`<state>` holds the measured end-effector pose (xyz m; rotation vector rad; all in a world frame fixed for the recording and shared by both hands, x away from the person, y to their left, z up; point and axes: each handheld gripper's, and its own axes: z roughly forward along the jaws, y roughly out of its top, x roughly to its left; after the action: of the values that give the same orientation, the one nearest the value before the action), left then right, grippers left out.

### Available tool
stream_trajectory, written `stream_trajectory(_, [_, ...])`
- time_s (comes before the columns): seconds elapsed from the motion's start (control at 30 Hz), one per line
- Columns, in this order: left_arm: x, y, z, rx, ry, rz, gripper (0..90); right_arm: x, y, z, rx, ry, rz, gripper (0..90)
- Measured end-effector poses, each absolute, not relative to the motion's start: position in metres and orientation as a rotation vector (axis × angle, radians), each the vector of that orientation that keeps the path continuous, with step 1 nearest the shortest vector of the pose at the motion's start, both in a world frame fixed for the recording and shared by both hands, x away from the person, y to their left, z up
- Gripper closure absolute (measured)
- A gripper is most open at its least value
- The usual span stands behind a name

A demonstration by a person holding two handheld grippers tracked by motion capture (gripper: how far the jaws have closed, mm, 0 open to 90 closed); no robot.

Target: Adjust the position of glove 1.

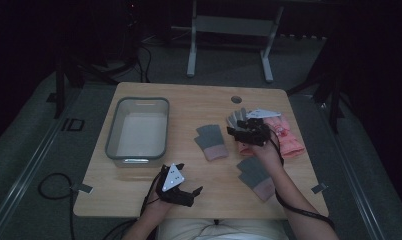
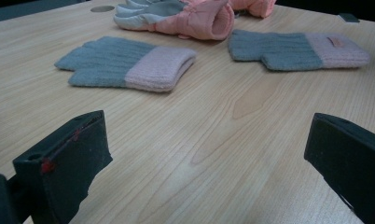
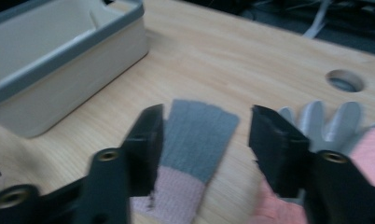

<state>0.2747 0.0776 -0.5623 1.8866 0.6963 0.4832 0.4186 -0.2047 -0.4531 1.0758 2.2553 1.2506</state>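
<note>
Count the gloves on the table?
4. Two grey knit gloves with pink cuffs: one mid-table, one nearer the person's right forearm. Two pink padded gloves side by side under the right gripper, partly covered, so more could be hidden.

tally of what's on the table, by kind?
Grey-and-pink knit mitts: 2
Pink gloves with grey fingers: 2, as far as I can tell
Bin: 1
Total: 5
</note>
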Motion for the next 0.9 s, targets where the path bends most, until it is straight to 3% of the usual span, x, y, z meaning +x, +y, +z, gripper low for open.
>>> stream_trajectory(0.37, [0.275,0.079,-0.562,1.88,0.695,0.477,0.0,0.439,-0.175,-0.487,0.947,2.447,1.189,66.2])
stream_trajectory(0.9, [0.275,0.079,-0.562,1.878,0.692,0.476,0.0,0.472,-0.145,-0.535,0.941,2.567,0.932,68.2])
